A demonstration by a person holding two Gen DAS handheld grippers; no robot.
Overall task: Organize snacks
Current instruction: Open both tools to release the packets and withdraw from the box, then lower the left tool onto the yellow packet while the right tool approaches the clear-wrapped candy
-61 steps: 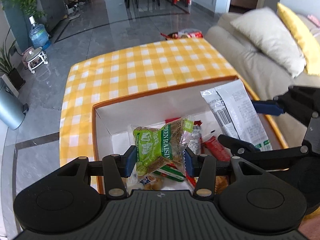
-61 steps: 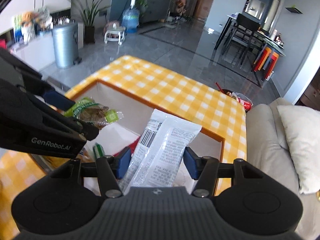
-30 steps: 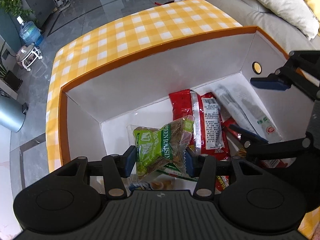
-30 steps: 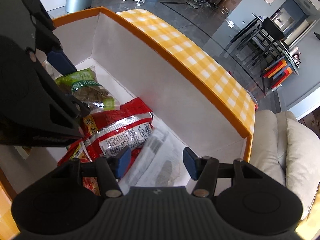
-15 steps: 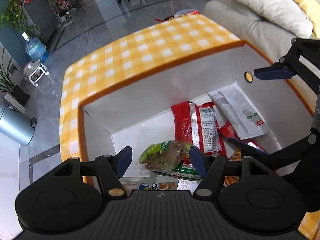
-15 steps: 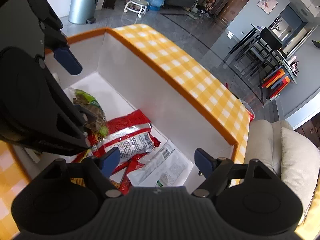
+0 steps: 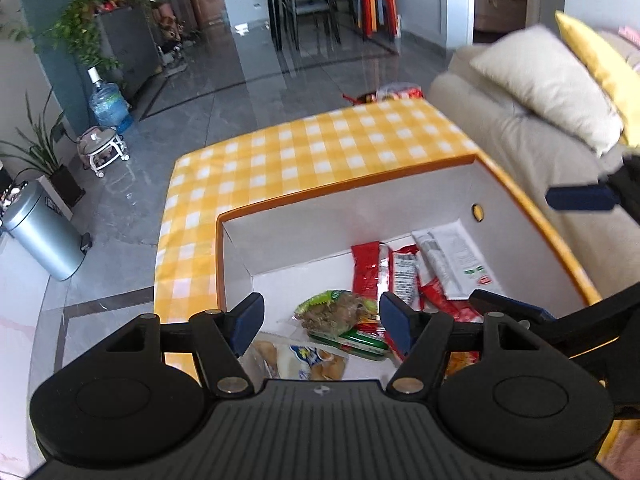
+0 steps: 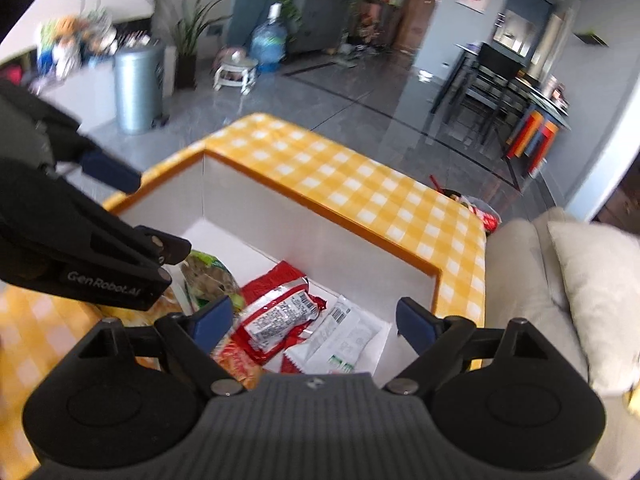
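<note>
An orange-rimmed white box (image 7: 400,188) (image 8: 320,216) sits on a yellow checked table (image 7: 312,152). Inside lie a green raisin packet (image 7: 332,310) (image 8: 208,276), red packets (image 7: 384,272) (image 8: 276,312), a white packet (image 7: 452,260) (image 8: 344,336) and a bread packet (image 7: 296,360). My left gripper (image 7: 322,322) is open and empty above the box's near left part. My right gripper (image 8: 310,324) is open and empty above the box's right part. Each gripper shows at the edge of the other's view.
A beige sofa with a cream pillow (image 7: 548,80) stands to the right of the table. A metal bin (image 7: 44,236), a water bottle (image 7: 110,106) and plants stand on the grey floor to the left. Dining chairs and coloured stools (image 7: 376,0) are far behind.
Both grippers opened and dropped their packets into the box: the green one from the left, the white one from the right. Both grippers then rose up and back from the box.
</note>
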